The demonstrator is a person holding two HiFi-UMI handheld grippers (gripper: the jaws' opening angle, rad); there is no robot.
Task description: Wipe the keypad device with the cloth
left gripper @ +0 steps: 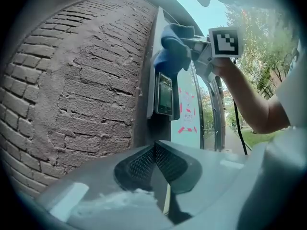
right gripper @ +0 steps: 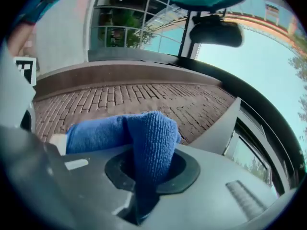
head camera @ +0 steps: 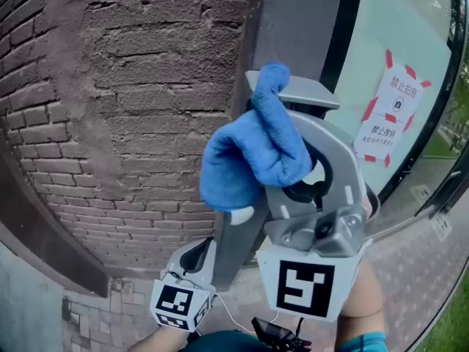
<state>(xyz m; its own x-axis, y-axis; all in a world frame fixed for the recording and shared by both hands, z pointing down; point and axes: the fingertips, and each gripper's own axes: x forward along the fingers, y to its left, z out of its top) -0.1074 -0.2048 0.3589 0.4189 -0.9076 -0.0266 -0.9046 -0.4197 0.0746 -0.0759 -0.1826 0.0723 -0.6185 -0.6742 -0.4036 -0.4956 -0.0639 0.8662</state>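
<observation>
Rough brick wall point(head camera: 124, 101) filled the head view to the left of the keypad device, and a glass door point(head camera: 410, 42) bearing red-and-white notices point(head camera: 399, 97) stood to its right. Only the device's grey hood point(head camera: 300, 90) showed. A bunched blue cloth point(head camera: 253, 156) covered the front below that hood. The right claw point(head camera: 297, 178) was closed on the cloth. The left claw point(head camera: 199, 255) hung lower, below the cloth and beside the grey post point(head camera: 238, 248) under the device.

In the left gripper view the keypad device point(left gripper: 165, 96) was plain, mounted on a grey upright with its screen facing right. The brick wall point(left gripper: 86, 80) lay to its left. The cloth point(left gripper: 173, 47) sat above the screen, at the top of the housing. Contact with the housing could not be confirmed. The right claw point(left gripper: 192, 44) held the cloth there, and a forearm point(left gripper: 244, 99) ran off to the right of the device. The left claw point(left gripper: 156, 159) was closed, its meshed pads meeting with nothing between them, well below the device.

In the right gripper view the cloth point(right gripper: 148, 138) was pinched between the jaws of the right claw point(right gripper: 144, 176), a fold rising upright and the rest trailing left. The brick wall point(right gripper: 144, 97) lay beyond it. The device itself was not identifiable in this view.
</observation>
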